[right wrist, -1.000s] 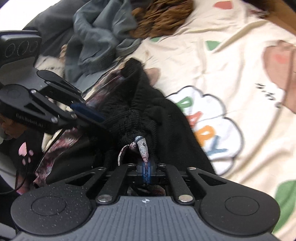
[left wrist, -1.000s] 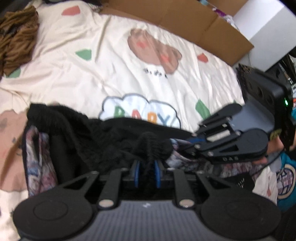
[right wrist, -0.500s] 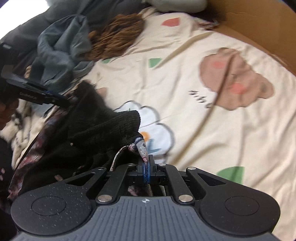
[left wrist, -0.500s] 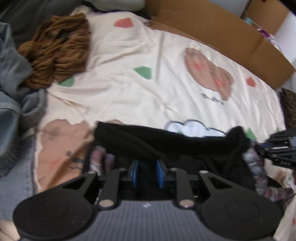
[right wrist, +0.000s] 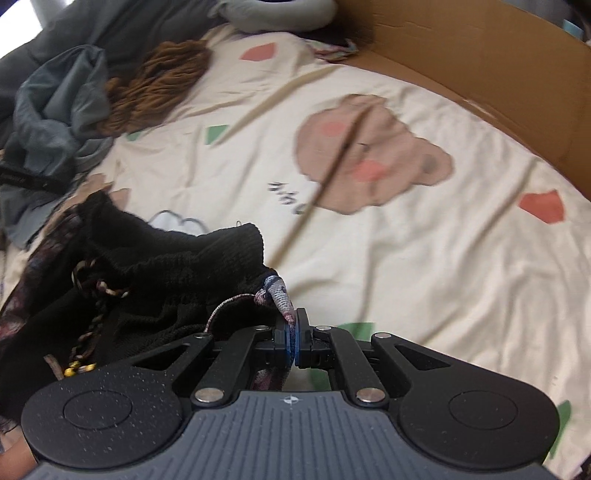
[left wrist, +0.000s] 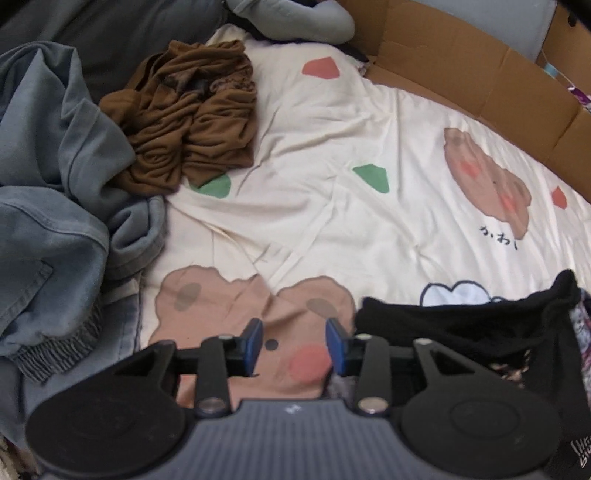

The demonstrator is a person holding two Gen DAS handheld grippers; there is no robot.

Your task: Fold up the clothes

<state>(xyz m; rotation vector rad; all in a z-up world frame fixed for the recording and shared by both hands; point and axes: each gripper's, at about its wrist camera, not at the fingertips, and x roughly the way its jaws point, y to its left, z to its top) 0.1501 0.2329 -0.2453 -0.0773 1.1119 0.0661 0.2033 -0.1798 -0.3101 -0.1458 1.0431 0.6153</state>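
Observation:
A black knit garment with a patterned lining lies on the cream printed bedsheet, at the lower right of the left wrist view. My left gripper is just left of its edge, its jaws opening, with only sheet showing between the blue pads. In the right wrist view the same black garment bunches at the lower left. My right gripper is shut on a patterned corner of the garment's fabric, which pokes up between the pads.
A crumpled brown garment and a heap of grey-blue clothes lie at the left of the sheet. A cardboard box wall runs along the far right edge. A grey pillow rests at the top.
The left gripper has let go of the black garment and slid left off it, jaws widening. The right gripper has carried its corner rightward, stretching the garment across the sheet.

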